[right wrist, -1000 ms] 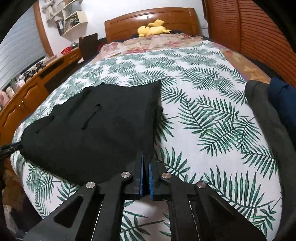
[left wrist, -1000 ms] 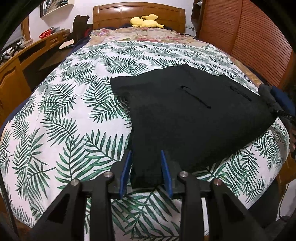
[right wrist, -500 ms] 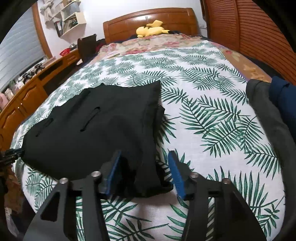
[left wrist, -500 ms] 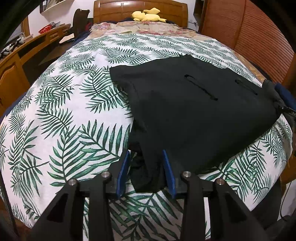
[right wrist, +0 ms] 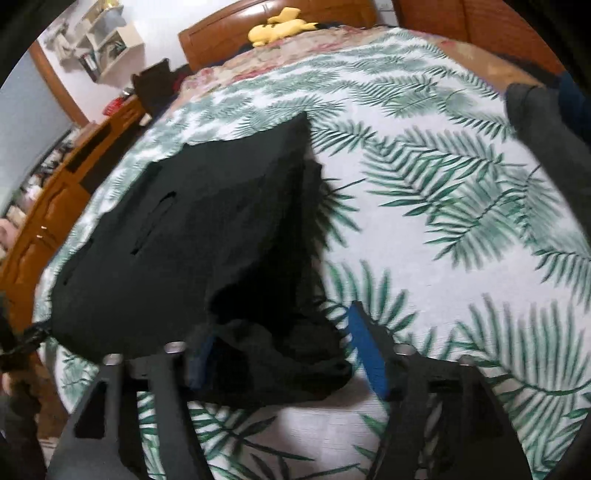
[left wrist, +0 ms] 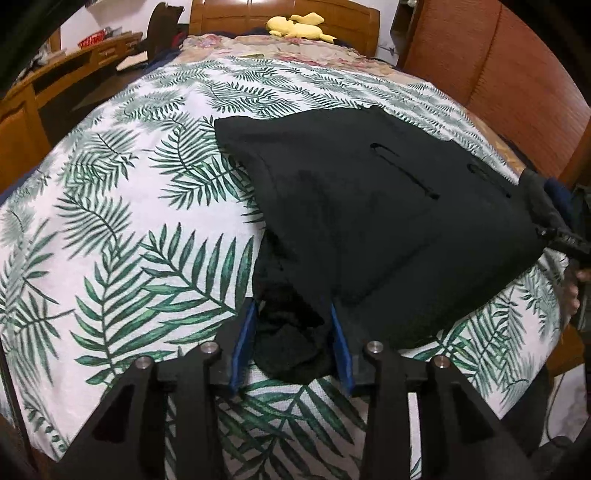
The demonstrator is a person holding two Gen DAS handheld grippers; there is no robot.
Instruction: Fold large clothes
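Note:
A black garment (left wrist: 369, 221) lies folded on the palm-leaf bedspread (left wrist: 122, 229), near the bed's foot. Its near left corner is bunched between my left gripper's (left wrist: 291, 332) blue pads, which stand apart and do not pinch it. In the right wrist view the same garment (right wrist: 192, 243) has its near right corner crumpled between my right gripper's (right wrist: 284, 354) wide-open pads. The right gripper also shows at the far right of the left wrist view (left wrist: 569, 243).
A pile of grey and blue clothes (right wrist: 543, 122) lies at the bed's right side. A yellow plush toy (left wrist: 295, 27) sits by the wooden headboard. A wooden desk and cabinets (right wrist: 55, 206) run along the left. Slatted wooden doors (left wrist: 498, 74) stand on the right.
My right gripper was shut on the garment's corner, then opened wide and let it drop. My left gripper stayed open and moved down and forward over its corner.

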